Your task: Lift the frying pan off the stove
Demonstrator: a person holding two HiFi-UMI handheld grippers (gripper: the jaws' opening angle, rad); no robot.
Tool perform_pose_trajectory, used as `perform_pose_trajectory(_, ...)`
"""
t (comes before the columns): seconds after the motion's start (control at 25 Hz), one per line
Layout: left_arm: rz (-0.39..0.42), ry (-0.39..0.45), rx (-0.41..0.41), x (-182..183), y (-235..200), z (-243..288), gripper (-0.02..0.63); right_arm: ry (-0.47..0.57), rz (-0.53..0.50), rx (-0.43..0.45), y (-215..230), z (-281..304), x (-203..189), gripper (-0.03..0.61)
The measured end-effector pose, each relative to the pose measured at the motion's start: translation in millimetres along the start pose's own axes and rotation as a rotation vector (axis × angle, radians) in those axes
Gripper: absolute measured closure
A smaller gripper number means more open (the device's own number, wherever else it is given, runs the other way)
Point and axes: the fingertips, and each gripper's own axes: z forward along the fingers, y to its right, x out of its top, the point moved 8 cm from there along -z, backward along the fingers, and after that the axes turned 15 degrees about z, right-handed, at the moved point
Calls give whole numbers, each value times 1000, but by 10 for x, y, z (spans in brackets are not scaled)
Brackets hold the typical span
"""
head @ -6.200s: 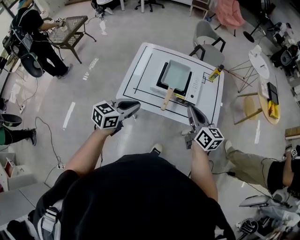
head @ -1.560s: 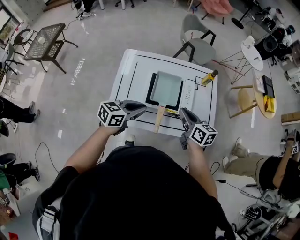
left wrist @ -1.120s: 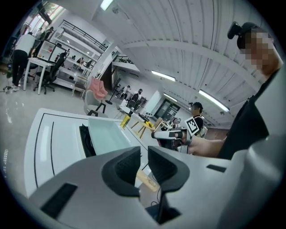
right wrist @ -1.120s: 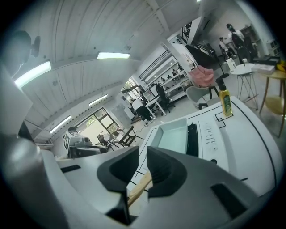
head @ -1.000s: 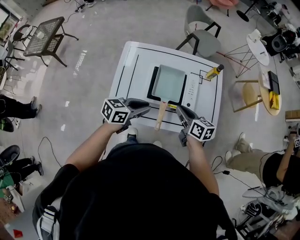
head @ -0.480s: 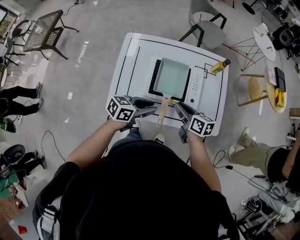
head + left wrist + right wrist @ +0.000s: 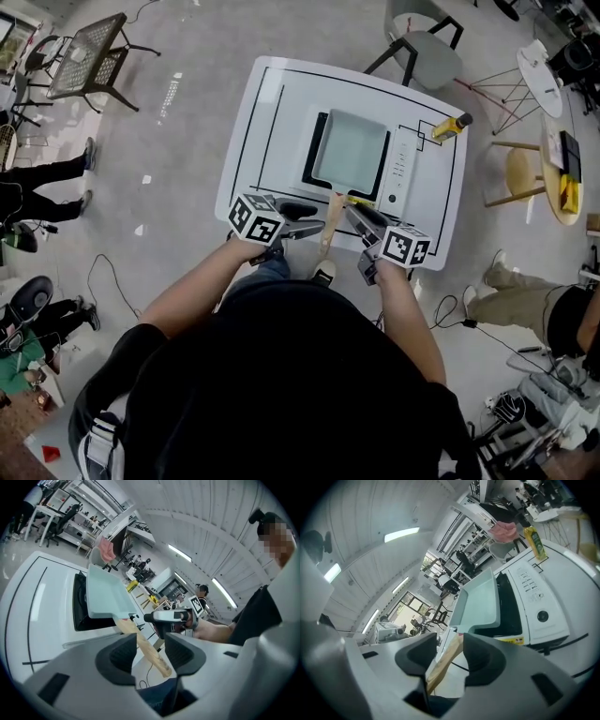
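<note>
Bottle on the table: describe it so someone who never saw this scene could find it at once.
On the white table sits a stove with a white control strip. Past that strip, near the table's far right corner, stands the bottle: slim, yellow and dark-capped, unlike the flat frying pan.

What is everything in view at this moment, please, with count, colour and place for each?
table: one, white with black lines, centre of the head view.
stove: one, white with a black top, on the table's right half.
frying pan: one, pale green, square, on the stove.
pan handle: one, wooden, reaching over the table's near edge.
bottle: one, yellow, on the table right of the stove.
chair: one, grey, beyond the table.
mesh table: one, dark, far left.
left gripper: one, grey, jaws opening with the pan handle between them.
right gripper: one, grey, jaws opening with the pan handle between them.
</note>
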Motion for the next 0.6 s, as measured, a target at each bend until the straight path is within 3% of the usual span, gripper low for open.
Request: perform_pose_trajectory(0.6, -147, 3, -61, -253, -103, 254, 382, -85, 94, 36, 242, 288, -130, 351)
